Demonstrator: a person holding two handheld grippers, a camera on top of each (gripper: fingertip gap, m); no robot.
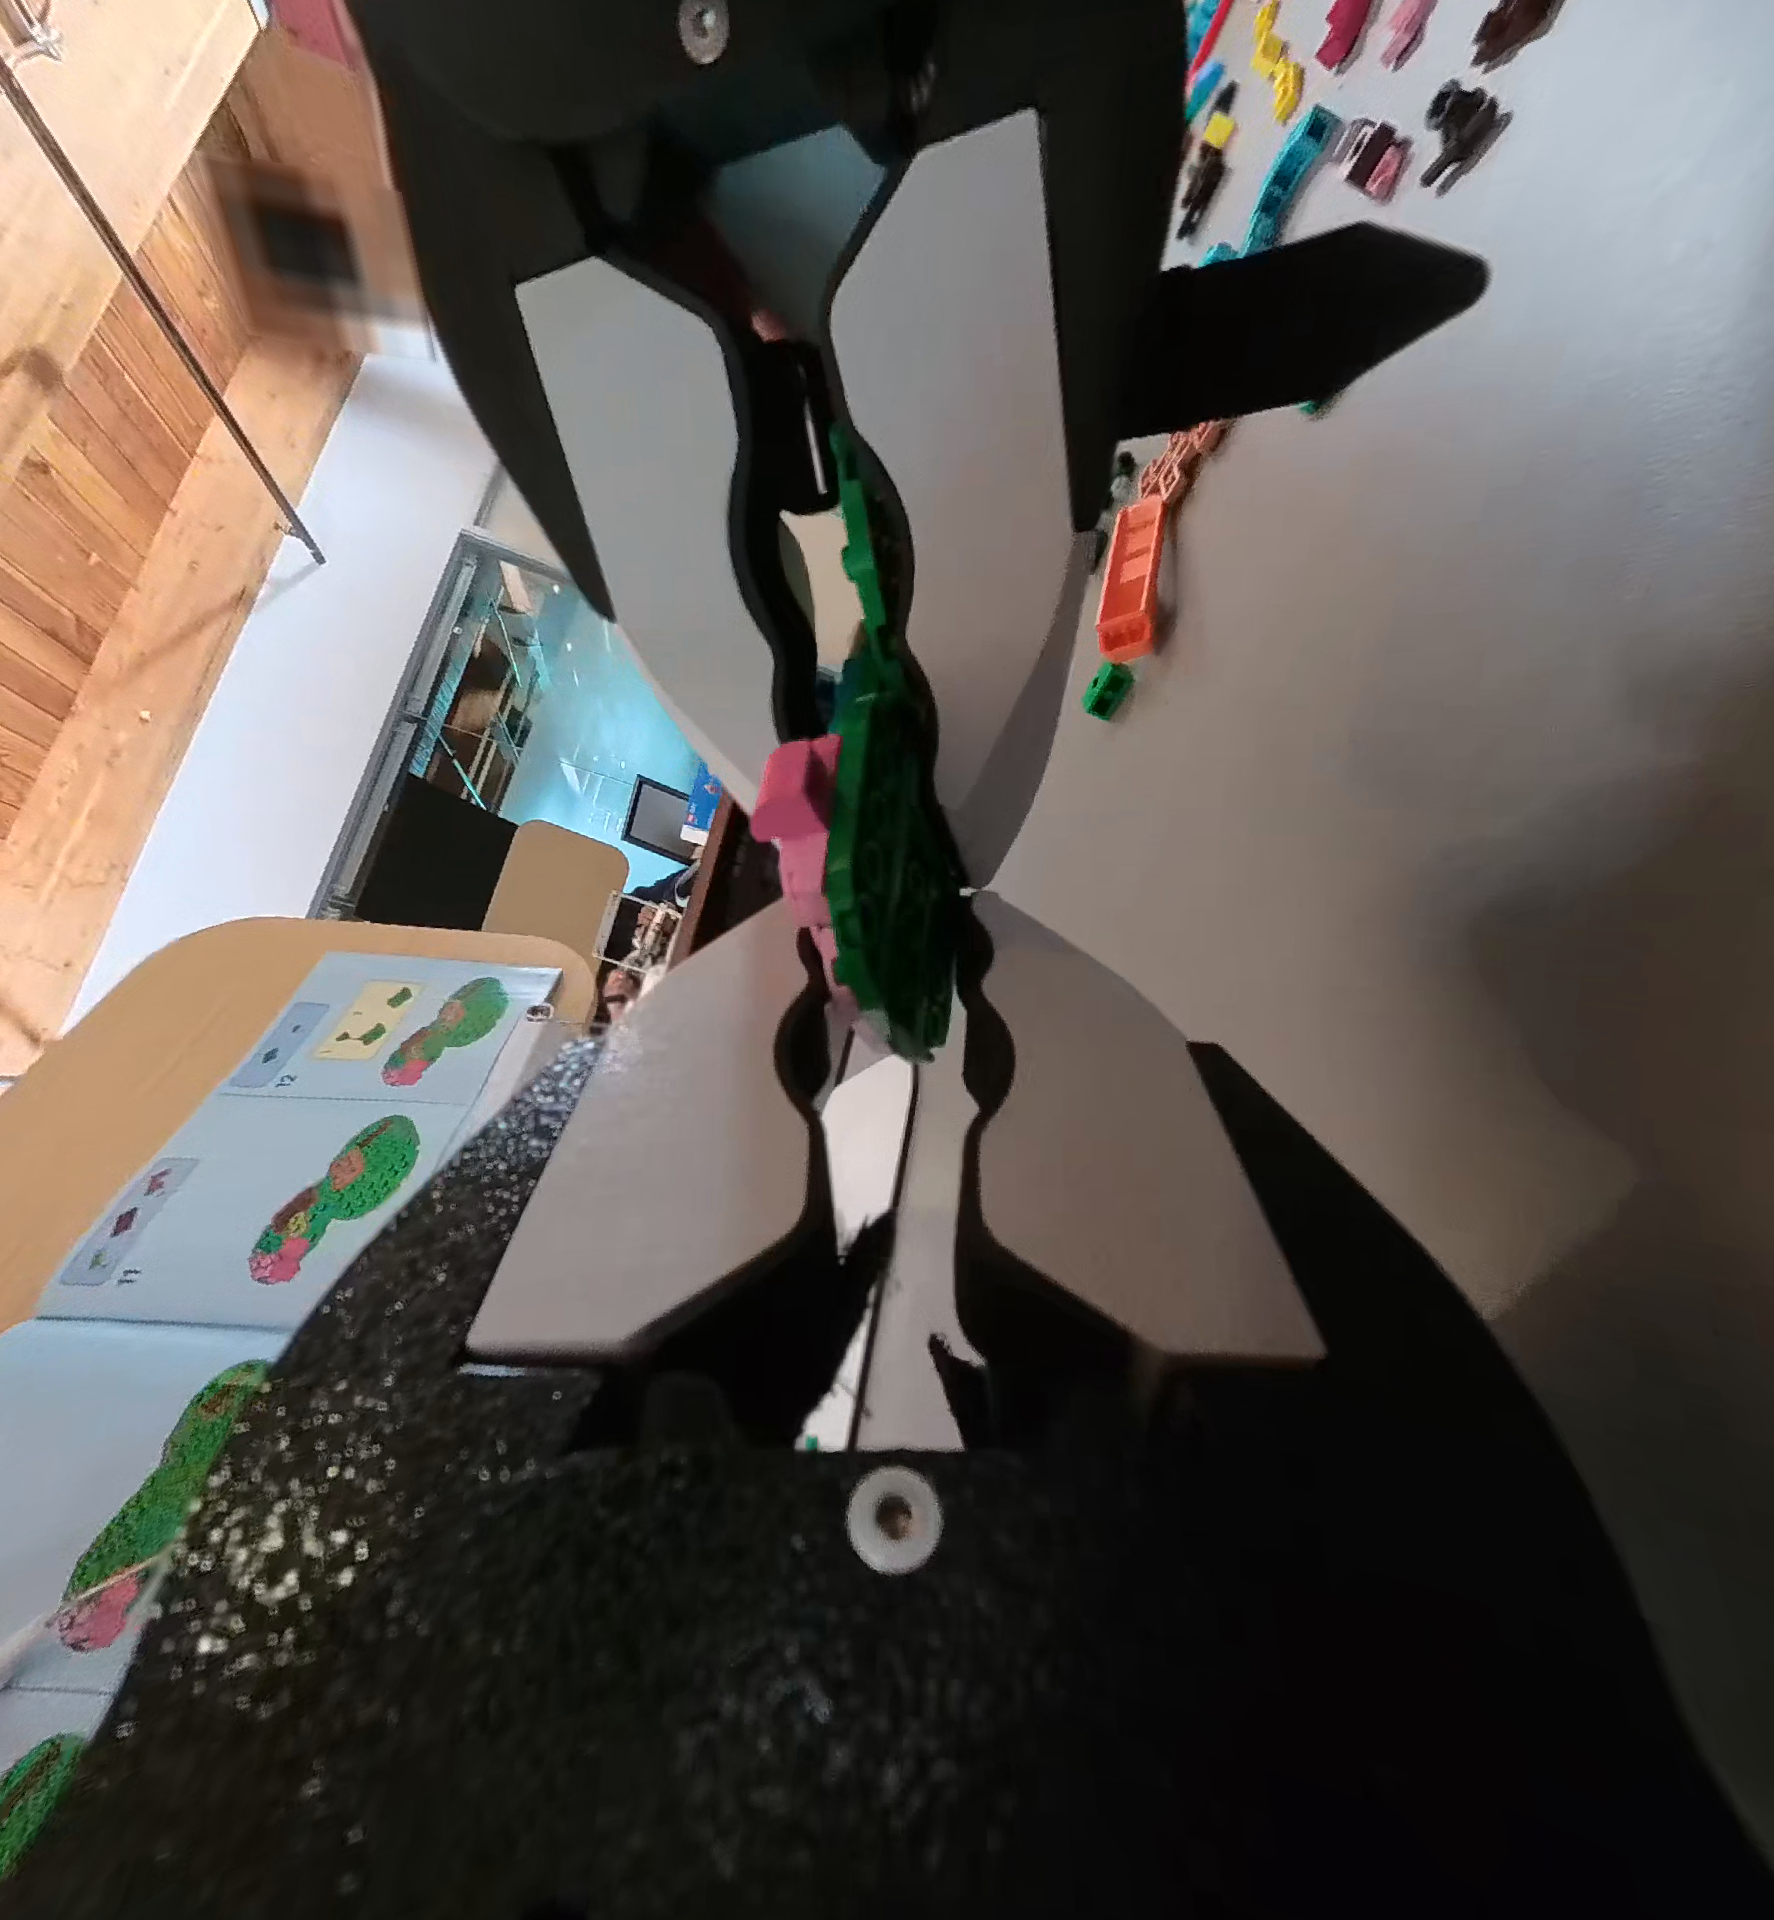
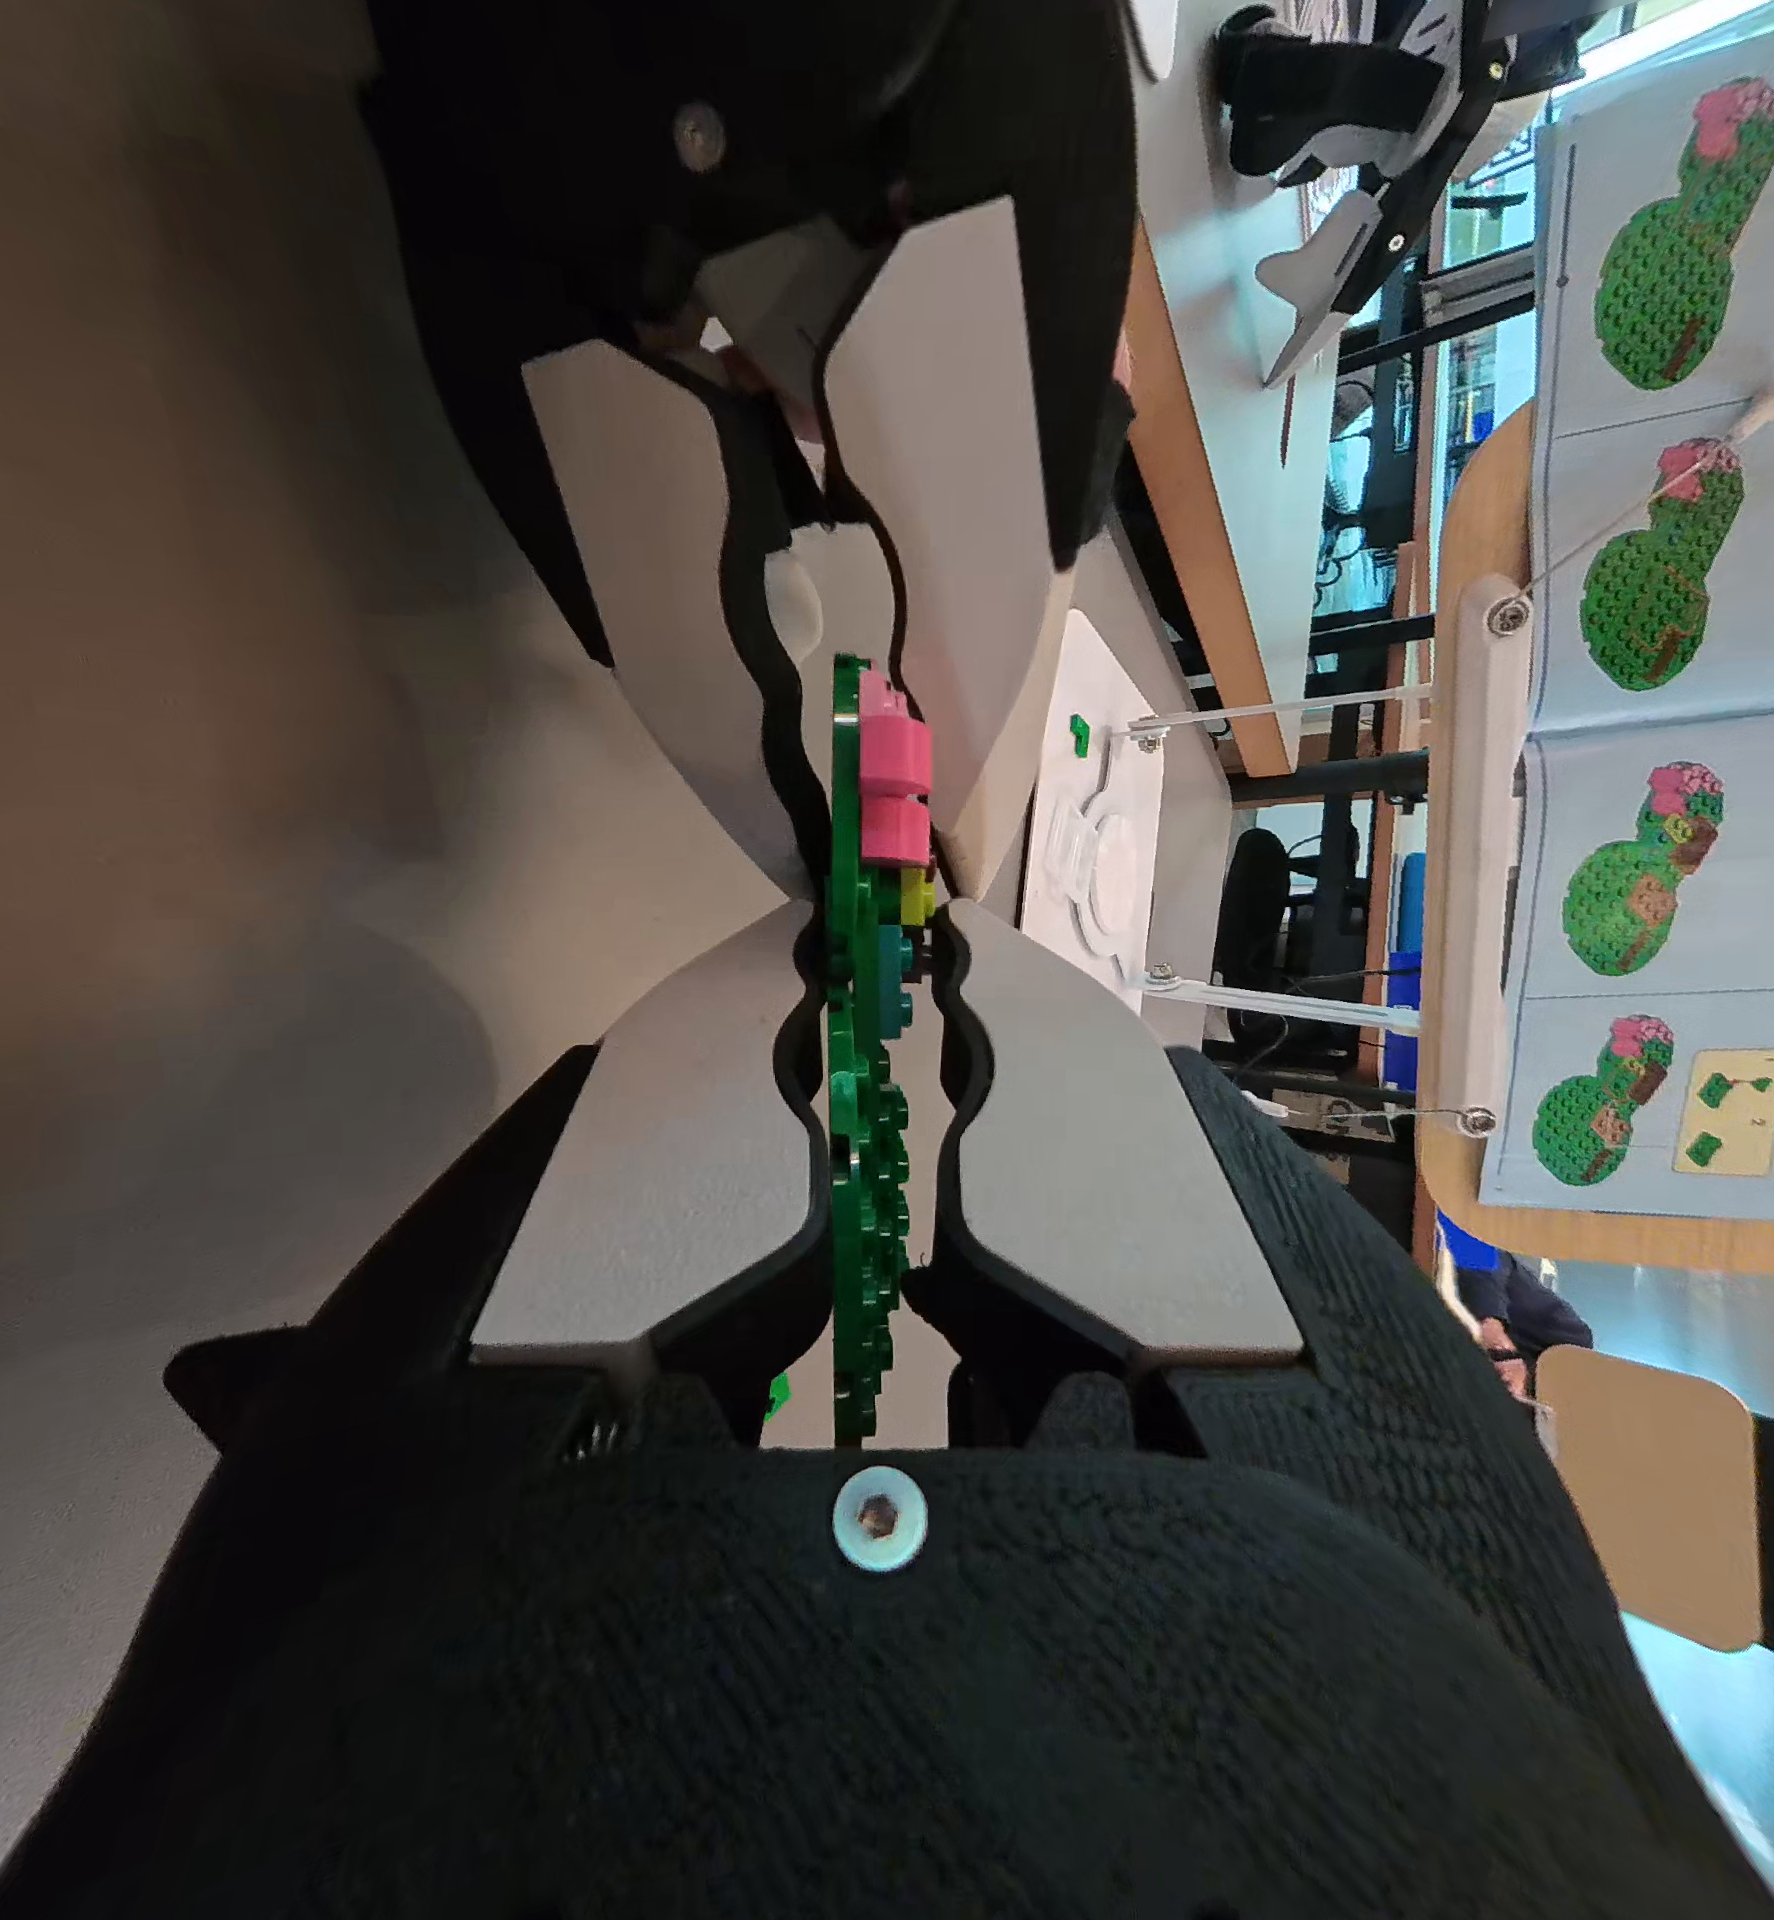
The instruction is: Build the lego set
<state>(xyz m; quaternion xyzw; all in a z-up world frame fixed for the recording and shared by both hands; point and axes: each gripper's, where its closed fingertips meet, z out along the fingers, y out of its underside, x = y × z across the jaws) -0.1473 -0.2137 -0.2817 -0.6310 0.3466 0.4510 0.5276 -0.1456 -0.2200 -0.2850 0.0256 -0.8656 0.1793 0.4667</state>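
A green lego plate (image 1: 888, 831) with pink bricks (image 1: 800, 821) on one end is held edge-on in the air between my two grippers, which face each other. My left gripper (image 1: 883, 920) is shut on the pink-brick end of the plate. My right gripper (image 1: 878, 665) comes from the opposite side, with the plate deep between its fingers. In the right wrist view, my right gripper (image 2: 878, 920) is shut on the green plate (image 2: 862, 1143), which also bears pink (image 2: 893, 769), yellow and teal bricks. My left gripper (image 2: 878, 831) clamps the pink end.
The open instruction booklet (image 1: 239, 1143) stands on a wooden holder (image 2: 1465, 831). Several loose bricks (image 1: 1278, 104), an orange piece (image 1: 1132, 571) and a small green brick (image 1: 1109, 691) lie on the white table. A white stand (image 2: 1101, 831) sits beyond the grippers. Both grippers' tips are close together, under 4 cm apart.
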